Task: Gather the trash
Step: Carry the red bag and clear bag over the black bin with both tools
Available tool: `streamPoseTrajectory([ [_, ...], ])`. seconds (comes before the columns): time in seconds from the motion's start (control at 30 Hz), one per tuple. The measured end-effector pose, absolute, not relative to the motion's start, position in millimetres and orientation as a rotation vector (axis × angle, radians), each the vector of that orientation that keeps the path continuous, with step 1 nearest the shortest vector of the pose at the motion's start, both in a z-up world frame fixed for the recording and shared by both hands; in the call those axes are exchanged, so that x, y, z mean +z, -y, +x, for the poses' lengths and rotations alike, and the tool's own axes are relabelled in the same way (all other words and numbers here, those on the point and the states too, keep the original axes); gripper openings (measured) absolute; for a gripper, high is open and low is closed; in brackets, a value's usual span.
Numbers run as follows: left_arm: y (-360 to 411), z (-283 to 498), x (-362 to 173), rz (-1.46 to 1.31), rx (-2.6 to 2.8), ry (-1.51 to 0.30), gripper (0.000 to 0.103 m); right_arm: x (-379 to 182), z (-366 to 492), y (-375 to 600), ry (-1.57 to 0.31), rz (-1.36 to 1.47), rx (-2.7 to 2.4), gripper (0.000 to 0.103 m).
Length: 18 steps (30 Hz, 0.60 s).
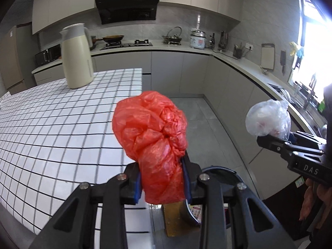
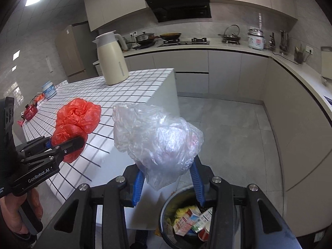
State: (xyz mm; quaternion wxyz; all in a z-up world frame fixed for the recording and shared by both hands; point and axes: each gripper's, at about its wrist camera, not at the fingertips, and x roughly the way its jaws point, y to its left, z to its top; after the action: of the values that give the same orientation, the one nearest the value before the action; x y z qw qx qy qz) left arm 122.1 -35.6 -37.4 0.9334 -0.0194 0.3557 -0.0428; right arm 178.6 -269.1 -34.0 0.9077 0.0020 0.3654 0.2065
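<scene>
1. Your left gripper (image 1: 162, 183), black with blue pads, is clamped on a crumpled red plastic bag (image 1: 151, 137). The bag bulges up past the fingertips and hangs in the air just off the near corner of the table.
2. Your right gripper (image 2: 167, 184), built the same way, is clamped on a crumpled clear plastic bag (image 2: 157, 143). Something pinkish shows faintly inside it; I cannot tell what.
3. Directly below the right gripper stands a round dark trash bin (image 2: 166, 226), its mouth open. Small cartons and yellow scraps lie inside.
4. The table (image 1: 51, 128) carries a white cloth with a black grid pattern. The bin sits on the grey tile floor just beside the table's near corner.
5. A tall cream-coloured thermos jug (image 1: 76, 58) with a grey lid stands upright near the table's far edge.
6. At the table's far left edge sit a small white and blue tub (image 2: 49, 90) and a small red object (image 2: 30, 112), too small to identify.
7. The two grippers are held side by side, well apart, each in one of your hands.
8. Behind them, a grey kitchen counter (image 1: 186, 48) runs along the wall under a black range hood (image 1: 126, 8).
</scene>
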Motion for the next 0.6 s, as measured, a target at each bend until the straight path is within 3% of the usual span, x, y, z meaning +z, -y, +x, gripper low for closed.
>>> streamPoseTrajectory([
  [0.6, 95.6, 110.1, -74.1, -0.002, -0.269, -0.814, 0.032, -78.1, 128.9, 347.9, -0.854, 0.053, 0.247, 0.043],
])
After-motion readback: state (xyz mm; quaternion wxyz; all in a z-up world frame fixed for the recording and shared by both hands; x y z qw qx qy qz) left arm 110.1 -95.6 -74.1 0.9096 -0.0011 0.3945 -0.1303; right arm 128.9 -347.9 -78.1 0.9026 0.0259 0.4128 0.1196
